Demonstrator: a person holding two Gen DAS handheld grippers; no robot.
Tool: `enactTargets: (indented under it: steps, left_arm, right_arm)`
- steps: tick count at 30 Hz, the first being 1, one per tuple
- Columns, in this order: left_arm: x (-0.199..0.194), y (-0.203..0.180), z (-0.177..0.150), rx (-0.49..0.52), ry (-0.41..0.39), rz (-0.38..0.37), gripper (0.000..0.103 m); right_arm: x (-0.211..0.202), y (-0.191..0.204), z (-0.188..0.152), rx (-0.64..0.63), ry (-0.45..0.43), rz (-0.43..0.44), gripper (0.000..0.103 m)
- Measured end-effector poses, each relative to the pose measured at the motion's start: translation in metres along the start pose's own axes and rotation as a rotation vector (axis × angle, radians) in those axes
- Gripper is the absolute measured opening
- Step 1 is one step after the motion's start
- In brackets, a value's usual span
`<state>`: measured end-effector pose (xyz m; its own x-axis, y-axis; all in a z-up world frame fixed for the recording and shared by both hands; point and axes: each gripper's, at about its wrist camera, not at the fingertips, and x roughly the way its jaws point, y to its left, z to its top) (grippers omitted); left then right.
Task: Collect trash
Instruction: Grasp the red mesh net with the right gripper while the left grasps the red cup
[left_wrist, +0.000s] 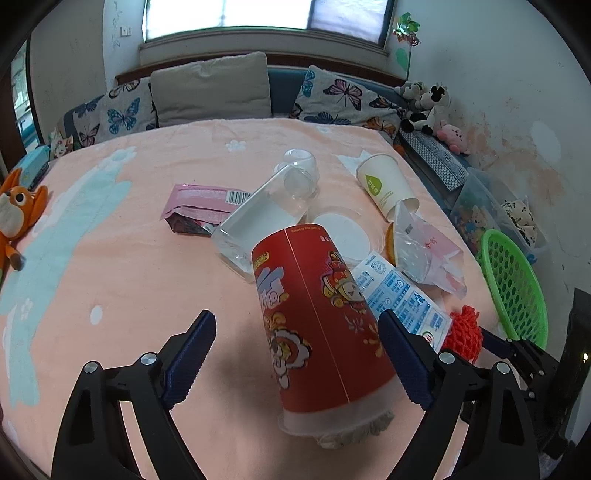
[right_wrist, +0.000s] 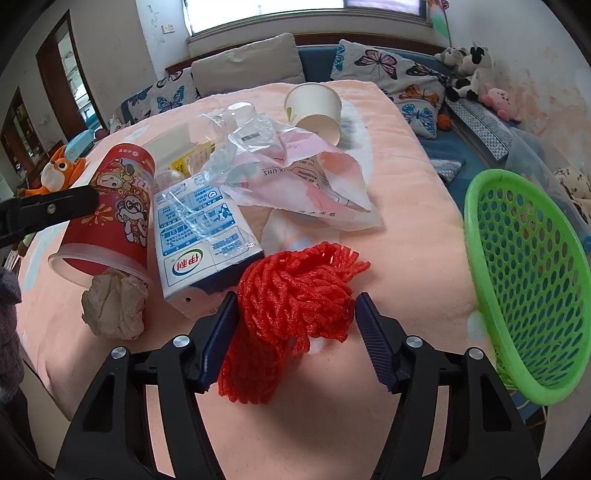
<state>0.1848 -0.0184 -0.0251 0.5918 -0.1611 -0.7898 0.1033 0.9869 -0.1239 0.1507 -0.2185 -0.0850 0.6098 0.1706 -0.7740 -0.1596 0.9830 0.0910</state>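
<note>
- Step in hand: picking litter off the pink blanket (right_wrist: 406, 206); both grippers are lined up on a piece, neither lifted yet (judged from how things lie).
- Left gripper (left_wrist: 297, 354): fingers spread wide around the red cup (left_wrist: 317, 317), which lies on its side in the lower centre of the left view. The right pad sits against the cup's side; the left pad stands clear of it.
- Right gripper (right_wrist: 295, 332): fingers part-way in, straddling the red mesh net (right_wrist: 295, 295) at lower centre of the right view. The left pad touches the net; a narrow gap shows at the right pad, so no firm pinch.
- Green basket (right_wrist: 528, 277): right edge of the right view, tipped, mouth toward the litter (presumably where it all goes).
- Next move calls for: pressing both pairs of fingers home, then carrying the net rightward into the basket.
- Other litter: milk carton (right_wrist: 199, 236), crumpled paper (right_wrist: 114, 306) at the cup's mouth, plastic bag (right_wrist: 295, 173), paper cup (right_wrist: 314, 107).
- Hard to make out: the basket's lower rim is cut off behind the gripper frame; the clear containers in the pile blur together.
</note>
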Motion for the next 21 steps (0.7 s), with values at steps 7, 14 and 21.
enactTargets:
  steps: [7, 14, 21]
  left_arm:
    - [0.023, -0.001, 0.01, -0.02, 0.071, -0.055, 0.087]
    - [0.041, 0.001, 0.016, -0.048, 0.138, -0.132, 0.079]
    - [0.039, 0.007, 0.011, -0.074, 0.127, -0.177, 0.074]
  right_arm:
    - [-0.001, 0.0, 0.0, -0.003, -0.006, 0.015, 0.054]
    - [-0.007, 0.0, -0.002, -0.004, -0.018, 0.016, 0.048]
    - [-0.016, 0.005, -0.004, -0.015, -0.038, 0.012, 0.045]
